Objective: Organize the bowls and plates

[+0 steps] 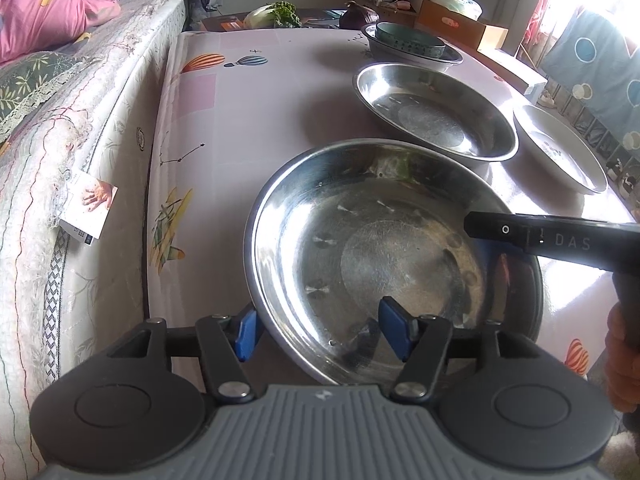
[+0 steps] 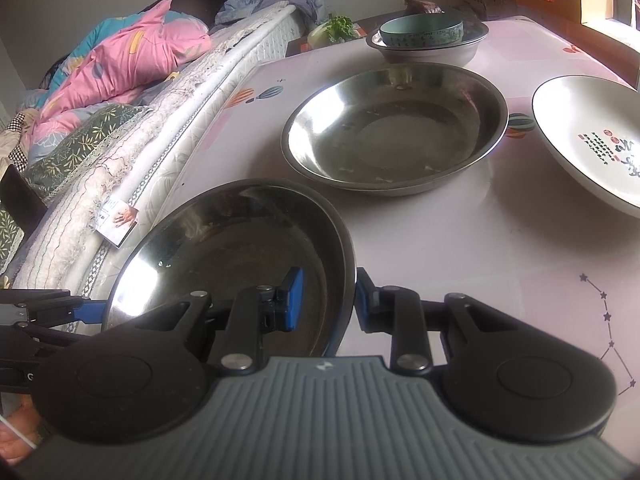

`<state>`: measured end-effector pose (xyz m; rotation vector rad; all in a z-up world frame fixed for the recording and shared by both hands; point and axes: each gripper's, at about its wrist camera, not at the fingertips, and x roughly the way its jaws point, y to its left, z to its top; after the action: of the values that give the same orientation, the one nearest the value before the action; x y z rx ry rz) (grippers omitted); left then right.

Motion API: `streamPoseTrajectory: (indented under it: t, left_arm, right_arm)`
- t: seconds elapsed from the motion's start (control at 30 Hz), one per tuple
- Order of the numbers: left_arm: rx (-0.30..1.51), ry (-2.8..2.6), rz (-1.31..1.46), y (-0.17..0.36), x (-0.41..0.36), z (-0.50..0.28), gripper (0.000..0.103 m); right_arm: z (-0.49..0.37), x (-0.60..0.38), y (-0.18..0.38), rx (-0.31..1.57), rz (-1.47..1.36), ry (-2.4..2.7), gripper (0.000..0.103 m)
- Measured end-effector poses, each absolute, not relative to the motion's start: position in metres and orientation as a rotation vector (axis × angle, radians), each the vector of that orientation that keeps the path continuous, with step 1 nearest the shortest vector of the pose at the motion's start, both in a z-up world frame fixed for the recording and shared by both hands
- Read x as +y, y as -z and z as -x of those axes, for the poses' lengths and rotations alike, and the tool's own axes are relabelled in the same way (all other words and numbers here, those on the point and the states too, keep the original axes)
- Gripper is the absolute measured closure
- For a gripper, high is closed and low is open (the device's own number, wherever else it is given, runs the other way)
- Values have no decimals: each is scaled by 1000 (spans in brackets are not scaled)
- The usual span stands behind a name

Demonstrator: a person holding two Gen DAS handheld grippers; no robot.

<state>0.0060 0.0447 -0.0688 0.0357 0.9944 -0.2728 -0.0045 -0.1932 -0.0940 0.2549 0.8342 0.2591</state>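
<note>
A wide steel plate (image 1: 360,220) fills the near part of the left wrist view. My left gripper (image 1: 320,332) is open and straddles the plate's near rim, one blue pad (image 1: 246,336) outside and the other inside, with a clear gap. In the right wrist view the same plate (image 2: 224,232) has its right rim pinched by my right gripper (image 2: 326,300), which is shut on it. That gripper's black body (image 1: 560,240) reaches over the plate from the right. Beyond lie a second steel plate (image 2: 392,128), a white printed plate (image 2: 592,140) and a teal bowl (image 2: 420,30) inside a steel bowl (image 2: 428,54).
The dishes stand on a table with a pink printed cloth (image 2: 480,260). A mattress (image 1: 80,120) with pink bedding runs tight along the table's left edge. Vegetables (image 1: 276,14) and cardboard boxes (image 1: 460,24) sit past the far end. A hand (image 1: 624,360) shows at the right.
</note>
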Motion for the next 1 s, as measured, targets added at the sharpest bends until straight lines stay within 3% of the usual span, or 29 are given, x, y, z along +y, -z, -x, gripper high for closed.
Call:
streamPoseTrajectory:
  t: [1.0]
  left_arm:
    - [982, 269, -53, 71, 43, -15, 36]
  right_arm:
    - [3, -180, 97, 839, -178, -256, 74]
